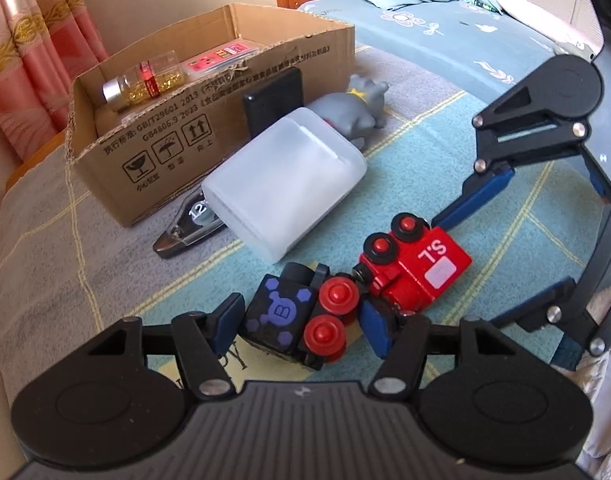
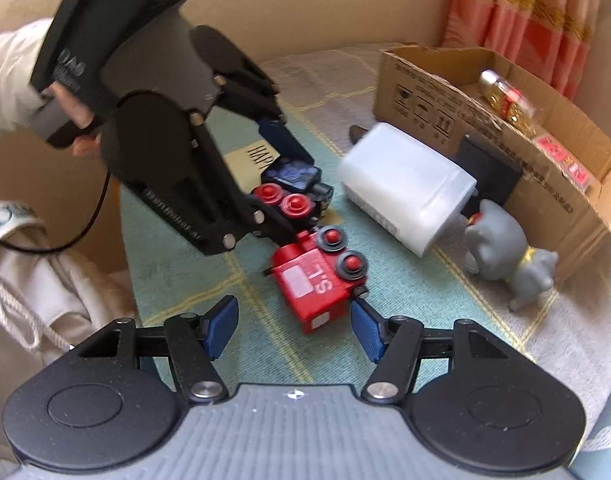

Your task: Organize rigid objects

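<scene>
Woven checked bedspread — left gripper (image 1: 301,322) clamped on blocky black train car (image 1: 283,312), right gripper (image 2: 293,322) unclenched beside glossy red car (image 2: 319,284).

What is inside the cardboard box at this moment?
Inside the cardboard box lie a clear bottle of golden pieces with a silver cap and a flat pink package. The near wall covers the box floor, so more items may be hidden.

Black-and-red toy train (image 1: 345,292) on its side, on blanket (image 1: 145,280)
</scene>
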The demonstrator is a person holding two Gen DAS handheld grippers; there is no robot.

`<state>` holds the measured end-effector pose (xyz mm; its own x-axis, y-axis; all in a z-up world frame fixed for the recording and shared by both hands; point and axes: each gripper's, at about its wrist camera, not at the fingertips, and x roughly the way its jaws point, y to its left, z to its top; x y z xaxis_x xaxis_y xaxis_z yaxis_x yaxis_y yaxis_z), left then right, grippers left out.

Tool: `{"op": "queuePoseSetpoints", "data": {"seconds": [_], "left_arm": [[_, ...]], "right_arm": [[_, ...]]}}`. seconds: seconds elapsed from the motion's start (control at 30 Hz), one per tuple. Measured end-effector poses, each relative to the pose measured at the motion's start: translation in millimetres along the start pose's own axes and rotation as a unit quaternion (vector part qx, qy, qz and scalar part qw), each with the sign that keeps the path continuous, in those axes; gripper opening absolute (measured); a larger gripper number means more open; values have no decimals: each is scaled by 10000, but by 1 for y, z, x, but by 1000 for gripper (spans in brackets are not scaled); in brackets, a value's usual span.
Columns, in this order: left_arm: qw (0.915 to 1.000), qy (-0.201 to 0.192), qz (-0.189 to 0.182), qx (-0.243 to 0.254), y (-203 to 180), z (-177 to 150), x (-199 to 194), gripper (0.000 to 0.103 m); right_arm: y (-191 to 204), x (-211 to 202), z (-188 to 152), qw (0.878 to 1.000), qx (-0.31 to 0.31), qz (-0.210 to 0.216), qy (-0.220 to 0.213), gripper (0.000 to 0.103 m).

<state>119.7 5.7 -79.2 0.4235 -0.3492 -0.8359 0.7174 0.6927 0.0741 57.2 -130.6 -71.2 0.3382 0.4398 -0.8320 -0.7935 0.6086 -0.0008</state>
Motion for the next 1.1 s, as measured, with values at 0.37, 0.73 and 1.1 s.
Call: {"op": "queuePoseSetpoints", "data": {"seconds": [0.37,0.73,1.1], "left_arm": [[10000,14,13,69,-2,-1,-2,61],[9949,-75,219,-985,-4,-8,-5,51],[9848,-46,580,-1640,2,-13,-8,51]], "right_arm": [[2,17,21,9918,-1215,-407,17,70],[6,23,11,9966,-106,-800,-132,58],[-7,14,-8,9845,1116,-1346,-155,55]]}}
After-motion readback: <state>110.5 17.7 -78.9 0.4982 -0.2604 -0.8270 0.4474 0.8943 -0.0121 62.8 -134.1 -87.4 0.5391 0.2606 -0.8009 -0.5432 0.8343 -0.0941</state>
